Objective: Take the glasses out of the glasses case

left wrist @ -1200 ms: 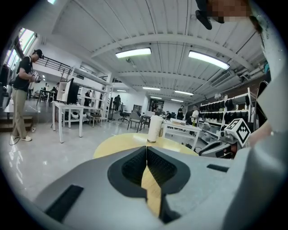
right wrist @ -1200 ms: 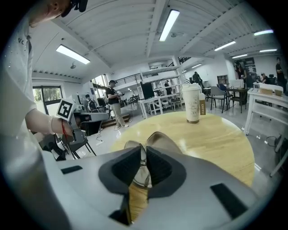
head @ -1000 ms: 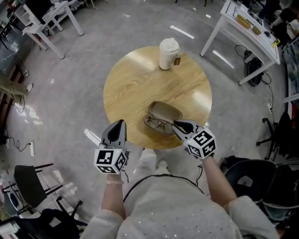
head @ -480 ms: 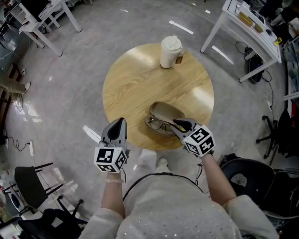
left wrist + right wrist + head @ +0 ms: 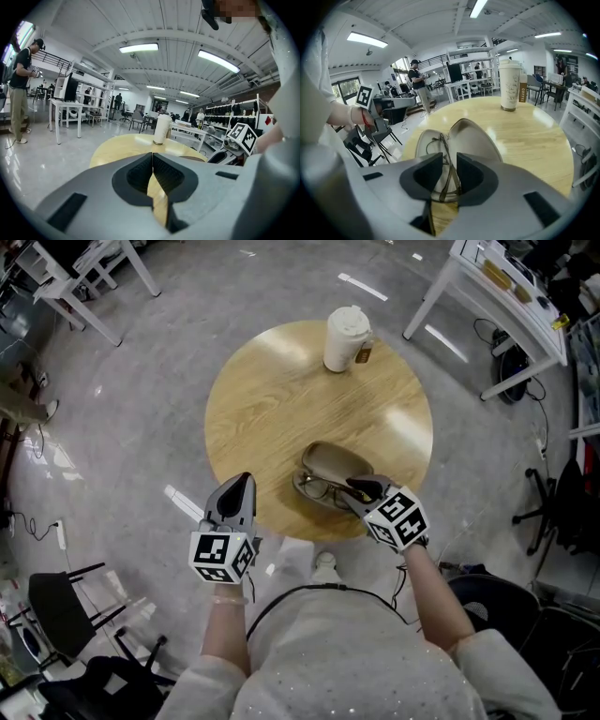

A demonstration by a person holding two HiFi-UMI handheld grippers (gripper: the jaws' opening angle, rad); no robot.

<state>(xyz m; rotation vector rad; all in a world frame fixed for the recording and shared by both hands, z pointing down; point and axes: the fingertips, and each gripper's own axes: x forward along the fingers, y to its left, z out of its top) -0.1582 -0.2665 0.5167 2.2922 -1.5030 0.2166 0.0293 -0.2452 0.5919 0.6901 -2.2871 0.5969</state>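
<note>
An open tan glasses case [image 5: 337, 463] lies at the near edge of the round wooden table [image 5: 281, 399]. Thin-framed glasses [image 5: 322, 490] rest in its near half. My right gripper [image 5: 356, 489] points down at them. In the right gripper view the glasses [image 5: 442, 140] lie in the case [image 5: 473, 138], and one thin arm runs through the gap of my right gripper [image 5: 449, 157]. Its jaws have just been opening and stand apart, not pressing on the frame. My left gripper [image 5: 241, 482] hovers off the table's near left edge, its jaws [image 5: 152, 157] closed on nothing.
A white lidded paper cup [image 5: 346, 337] with a tag stands at the table's far side, well beyond the case. White desks [image 5: 506, 287] stand at the back right and back left. A black office chair [image 5: 506, 596] sits close behind my right arm.
The right gripper has sunk slightly toward the case and its jaws have spread apart around the glasses. The left gripper has stayed where it was.
</note>
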